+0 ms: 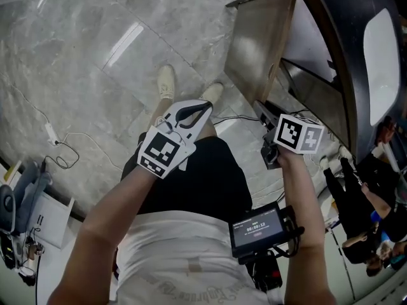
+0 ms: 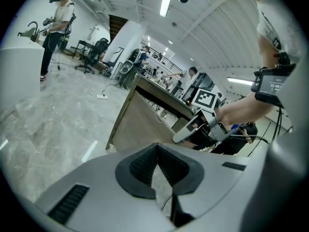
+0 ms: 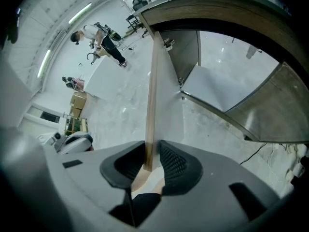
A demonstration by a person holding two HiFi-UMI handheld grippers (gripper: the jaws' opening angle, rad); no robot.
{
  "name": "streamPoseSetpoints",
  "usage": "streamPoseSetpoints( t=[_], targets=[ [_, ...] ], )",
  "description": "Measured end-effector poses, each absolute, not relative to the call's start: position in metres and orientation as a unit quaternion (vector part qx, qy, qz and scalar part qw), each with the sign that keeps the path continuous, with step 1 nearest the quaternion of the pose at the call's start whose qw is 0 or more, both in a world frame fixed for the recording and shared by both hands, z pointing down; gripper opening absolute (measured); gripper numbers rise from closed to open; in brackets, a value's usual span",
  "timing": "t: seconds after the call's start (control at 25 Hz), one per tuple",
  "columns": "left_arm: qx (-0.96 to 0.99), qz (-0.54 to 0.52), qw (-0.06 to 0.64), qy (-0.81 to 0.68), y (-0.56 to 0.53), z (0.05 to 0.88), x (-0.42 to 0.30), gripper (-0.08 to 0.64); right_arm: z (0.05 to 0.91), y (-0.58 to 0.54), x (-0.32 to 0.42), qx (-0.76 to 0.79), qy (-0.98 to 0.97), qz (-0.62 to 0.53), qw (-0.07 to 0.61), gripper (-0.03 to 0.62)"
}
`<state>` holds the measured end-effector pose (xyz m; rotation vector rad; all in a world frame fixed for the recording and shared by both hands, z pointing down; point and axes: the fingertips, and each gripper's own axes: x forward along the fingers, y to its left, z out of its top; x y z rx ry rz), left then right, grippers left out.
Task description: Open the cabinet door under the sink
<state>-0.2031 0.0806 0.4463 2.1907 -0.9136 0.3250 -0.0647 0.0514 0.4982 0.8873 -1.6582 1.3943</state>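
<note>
The wooden cabinet door (image 1: 261,43) under the dark counter stands swung out from the cabinet, whose inside (image 1: 311,75) shows. My right gripper (image 1: 264,117) is at the door's lower free corner. In the right gripper view the door's thin edge (image 3: 151,105) runs between the jaws of the right gripper (image 3: 150,161), which stand a little apart and do not clamp it. My left gripper (image 1: 202,107) hangs shut and empty over the floor, left of the door. In the left gripper view the left gripper (image 2: 157,166) faces the door (image 2: 140,124).
A white sink (image 1: 381,62) sits in the counter at the right. A power strip (image 1: 51,131) and cables (image 1: 63,148) lie on the grey tiled floor. Equipment (image 1: 25,196) stands at the left, people (image 1: 362,202) at the right. My shoes (image 1: 166,81) are near the door.
</note>
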Motion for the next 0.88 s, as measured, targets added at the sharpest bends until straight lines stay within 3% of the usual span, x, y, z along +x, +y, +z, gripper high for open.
streamPoseSetpoints(
  t=[0.88],
  targets=[
    [0.851, 0.144, 0.348, -0.367, 0.085, 0.452, -0.255, 0.011, 0.503, 0.035, -0.202, 0.264, -0.642, 0.681, 0.232, 0.130]
  ],
)
